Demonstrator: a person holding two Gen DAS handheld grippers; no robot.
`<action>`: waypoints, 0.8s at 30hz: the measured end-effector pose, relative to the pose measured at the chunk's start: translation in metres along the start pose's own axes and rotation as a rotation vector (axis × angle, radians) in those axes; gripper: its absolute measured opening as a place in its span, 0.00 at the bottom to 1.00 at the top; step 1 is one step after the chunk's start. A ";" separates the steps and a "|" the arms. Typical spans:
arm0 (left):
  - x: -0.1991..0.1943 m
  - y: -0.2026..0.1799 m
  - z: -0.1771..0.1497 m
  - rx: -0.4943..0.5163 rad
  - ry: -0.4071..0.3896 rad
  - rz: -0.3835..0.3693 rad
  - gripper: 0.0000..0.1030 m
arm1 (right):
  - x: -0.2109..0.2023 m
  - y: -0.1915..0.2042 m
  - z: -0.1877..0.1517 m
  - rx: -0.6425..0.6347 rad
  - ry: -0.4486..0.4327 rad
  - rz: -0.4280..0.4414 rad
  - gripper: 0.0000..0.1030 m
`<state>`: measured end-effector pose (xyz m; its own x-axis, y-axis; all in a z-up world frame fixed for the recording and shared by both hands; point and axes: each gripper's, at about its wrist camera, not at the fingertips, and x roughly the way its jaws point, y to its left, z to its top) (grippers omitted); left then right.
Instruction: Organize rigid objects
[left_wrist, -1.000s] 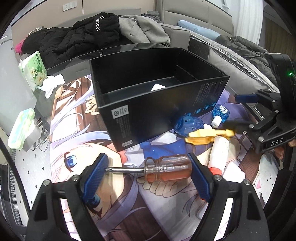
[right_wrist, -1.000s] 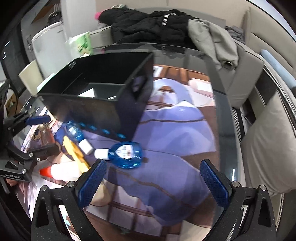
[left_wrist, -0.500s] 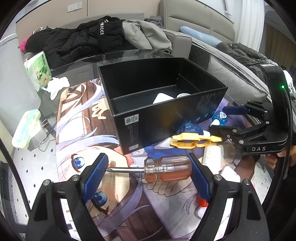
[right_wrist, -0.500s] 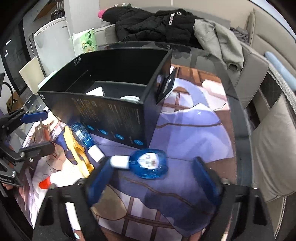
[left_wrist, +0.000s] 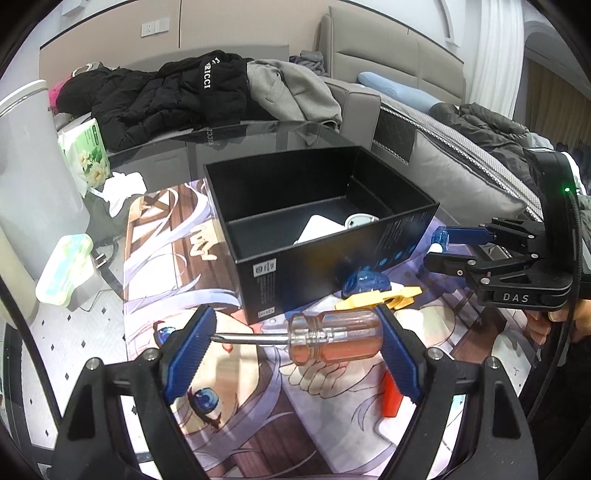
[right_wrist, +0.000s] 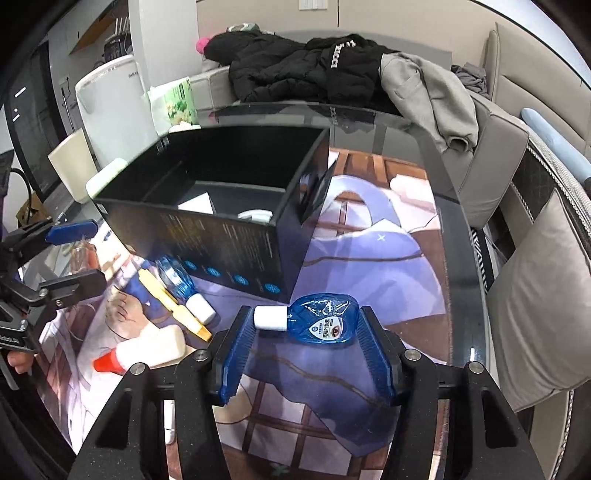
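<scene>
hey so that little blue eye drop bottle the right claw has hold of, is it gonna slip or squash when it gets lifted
The blue eye drop bottle looks like thin glossy plastic, so it is probably light and may flex slightly. The right claw holds it lengthwise, white cap against one pad and base against the other; it could pivot or pop out. Its flattish body seems unlikely to roll.

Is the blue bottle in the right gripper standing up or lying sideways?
Sideways: the blue bottle lies across the right gripper, white cap against one pad.
</scene>
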<state>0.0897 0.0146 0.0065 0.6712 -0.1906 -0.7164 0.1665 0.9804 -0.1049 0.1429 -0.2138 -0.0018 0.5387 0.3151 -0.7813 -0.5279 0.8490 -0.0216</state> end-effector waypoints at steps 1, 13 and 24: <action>-0.002 0.000 0.001 0.000 -0.008 0.001 0.82 | -0.003 0.000 0.001 0.000 -0.011 0.004 0.56; -0.024 -0.003 0.016 -0.015 -0.130 -0.017 0.82 | -0.048 0.005 0.012 0.018 -0.179 0.050 0.56; -0.035 0.002 0.025 -0.054 -0.208 -0.012 0.82 | -0.060 0.013 0.020 0.019 -0.245 0.074 0.56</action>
<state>0.0846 0.0224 0.0487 0.8050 -0.2028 -0.5575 0.1405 0.9782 -0.1530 0.1171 -0.2132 0.0577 0.6438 0.4679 -0.6055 -0.5605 0.8270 0.0432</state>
